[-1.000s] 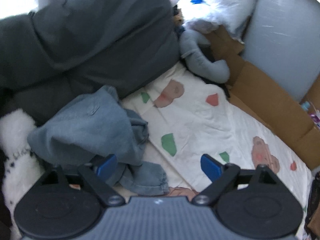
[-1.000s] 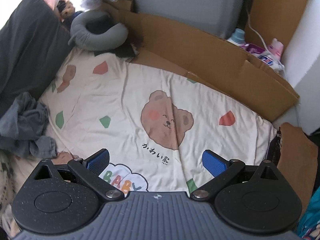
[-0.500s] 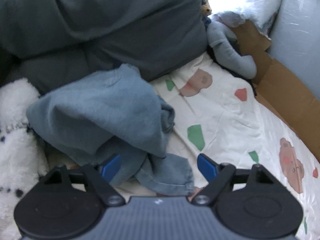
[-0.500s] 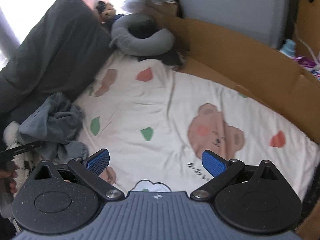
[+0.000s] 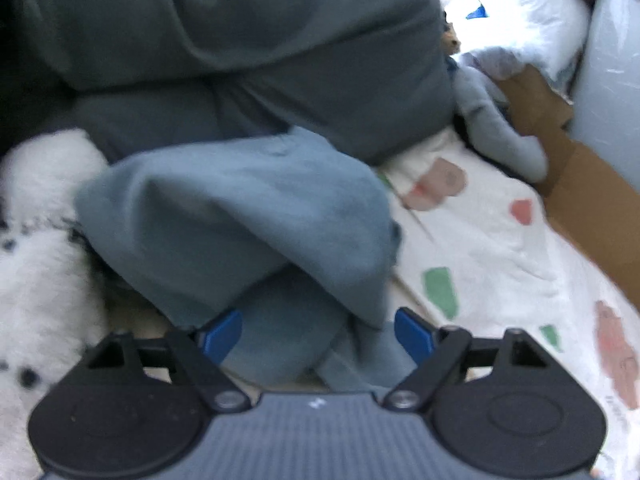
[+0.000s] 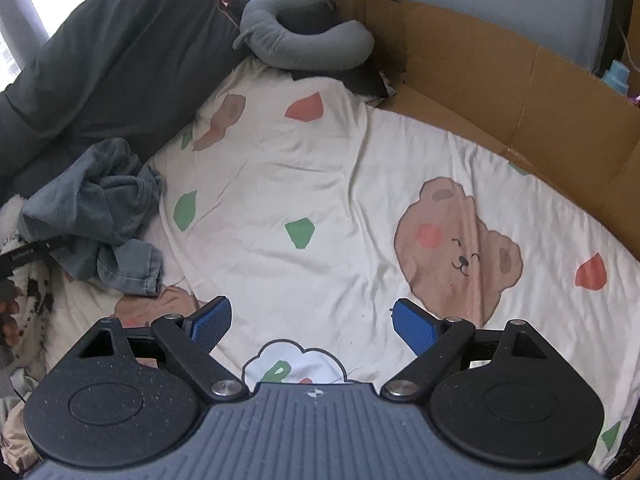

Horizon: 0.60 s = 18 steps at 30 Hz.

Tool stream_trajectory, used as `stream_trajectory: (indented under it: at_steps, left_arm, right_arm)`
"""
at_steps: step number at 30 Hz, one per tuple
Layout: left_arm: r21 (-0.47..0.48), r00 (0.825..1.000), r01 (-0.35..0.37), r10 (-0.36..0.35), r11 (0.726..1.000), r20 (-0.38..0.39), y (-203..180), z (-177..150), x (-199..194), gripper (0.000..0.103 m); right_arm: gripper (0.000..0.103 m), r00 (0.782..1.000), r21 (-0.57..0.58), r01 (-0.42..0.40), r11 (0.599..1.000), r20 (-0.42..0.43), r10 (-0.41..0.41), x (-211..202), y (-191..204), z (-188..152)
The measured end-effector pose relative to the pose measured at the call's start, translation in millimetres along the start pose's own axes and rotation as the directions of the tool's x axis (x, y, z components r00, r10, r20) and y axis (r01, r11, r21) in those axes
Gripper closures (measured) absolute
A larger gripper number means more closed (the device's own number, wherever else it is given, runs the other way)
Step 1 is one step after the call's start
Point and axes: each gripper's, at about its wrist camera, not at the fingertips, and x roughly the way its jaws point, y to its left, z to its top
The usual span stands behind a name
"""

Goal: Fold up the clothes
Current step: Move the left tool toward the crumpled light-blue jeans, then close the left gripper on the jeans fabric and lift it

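Left claw: jaws spread wide, clenching nothing; blue pads either side of the lowest folds of the garment; whether they touched the cloth could not be told through the blur
Right claw: released, jaws spread apart, empty; it hung over the sheet's cloud print, well apart from the garment
Garment: grey-blue, crumpled in a heap at the left edge of the sheet; a cuffed end lay nearest the viewer; it rested against the duvet
Sheet: cream, printed with bears and red and green patches; spread flat on the bed
Duvet: dark grey, bunched along the left side
Neck pillow: grey, curved, at the sheet's far end
Cardboard: brown, along the sheet's right edge
Fleece: white with black spots, left of the garment
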Motion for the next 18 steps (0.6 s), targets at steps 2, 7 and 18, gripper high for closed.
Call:
stream_trajectory:
  at_steps: [2, 7, 18]
  left_arm:
    - [-0.02, 0.999, -0.036, 0.036, 0.999, -0.001, 11.1, 0.5, 5.7, 0.017]
    - [-0.084, 0.996, -0.081, 0.079, 0.993, -0.031, 38.6, -4.3, 26.4, 0.016]
    - [-0.322, 0.998, 0.014, -0.035, 0.947, -0.06, 73.8, -34.1, 69.6, 0.052]
  right_arm:
    - [0.012, 1.0, 0.001, -0.009, 1.0, -0.01, 0.009, 5.9, -0.6, -5.3]
    - [0.013, 1.0, -0.044, -0.004, 0.999, -0.029, 0.003, 19.1, 3.1, -17.9]
    - [0.017, 0.999, -0.086, -0.044, 0.995, -0.034, 0.041, 38.1, 14.9, -31.8]
